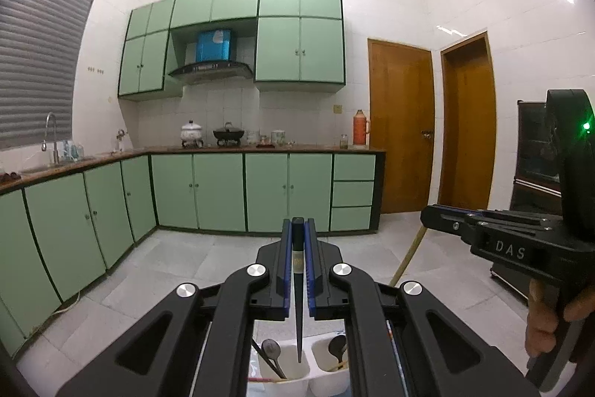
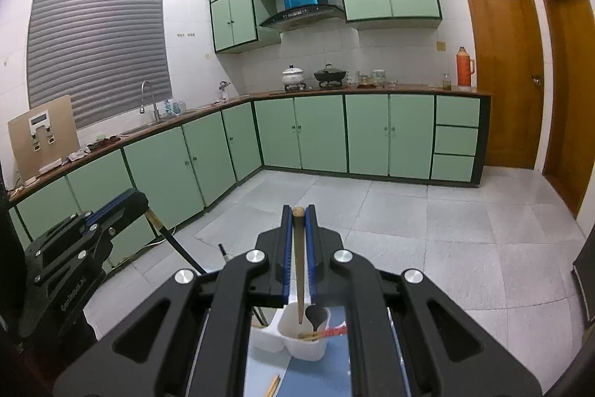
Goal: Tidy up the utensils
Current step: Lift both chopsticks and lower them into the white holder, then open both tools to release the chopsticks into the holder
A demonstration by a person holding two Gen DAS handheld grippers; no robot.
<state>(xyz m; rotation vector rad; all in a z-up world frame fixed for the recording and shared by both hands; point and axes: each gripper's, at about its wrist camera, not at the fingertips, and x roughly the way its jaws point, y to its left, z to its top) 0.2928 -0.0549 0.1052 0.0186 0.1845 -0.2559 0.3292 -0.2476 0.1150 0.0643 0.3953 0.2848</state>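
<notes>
My left gripper (image 1: 298,229) is shut on a black chopstick (image 1: 298,285) that hangs point down above a white two-cup utensil holder (image 1: 308,369). Dark spoons (image 1: 270,348) and chopsticks stand in both cups. My right gripper (image 2: 297,216) is shut on a tan wooden chopstick (image 2: 298,270), whose tip hangs over the holder's right cup (image 2: 306,341), beside a dark spoon (image 2: 316,315). The right gripper (image 1: 431,214) shows at the right edge of the left wrist view, its wooden chopstick (image 1: 407,257) slanting down. The left gripper (image 2: 126,201) appears at the left of the right wrist view.
The holder stands on a blue mat (image 2: 334,363) with loose wooden chopsticks (image 2: 273,386) on it. Beyond lies a tiled floor (image 2: 409,229), green base cabinets (image 1: 219,190) under a countertop with pots, two wooden doors (image 1: 401,129) and a dark cabinet (image 1: 535,155) at right.
</notes>
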